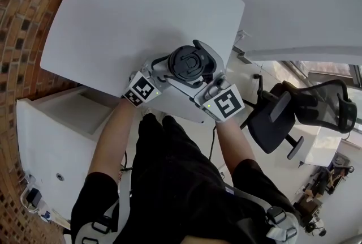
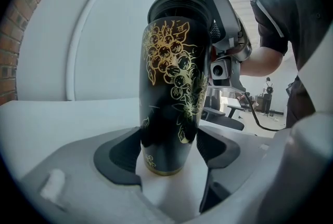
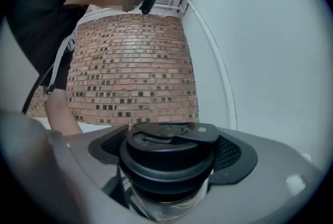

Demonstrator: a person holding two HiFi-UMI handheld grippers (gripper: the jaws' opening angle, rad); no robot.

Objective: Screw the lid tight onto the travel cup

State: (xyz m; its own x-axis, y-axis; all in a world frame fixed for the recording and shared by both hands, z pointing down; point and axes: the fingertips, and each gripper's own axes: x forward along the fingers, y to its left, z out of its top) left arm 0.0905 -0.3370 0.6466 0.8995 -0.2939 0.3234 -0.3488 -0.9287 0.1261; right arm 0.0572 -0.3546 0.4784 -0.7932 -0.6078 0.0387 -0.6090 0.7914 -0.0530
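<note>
Cup [image 2: 171,88] stands at the table's [image 1: 124,16] 6 o'clock edge. It looks rigid and glossy, so probably slippery. Left gripper [image 2: 169,153] clamps its lower body from 8 o'clock. Right gripper [image 3: 169,149] pinches the lid [image 3: 166,137] rim from 4 o'clock, likely the best hold. The lid hides any contents.

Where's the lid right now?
Head view, centre: the lid sits on top of the travel cup by the near edge of the table, between the jaws of the right hand-held gripper.
</note>
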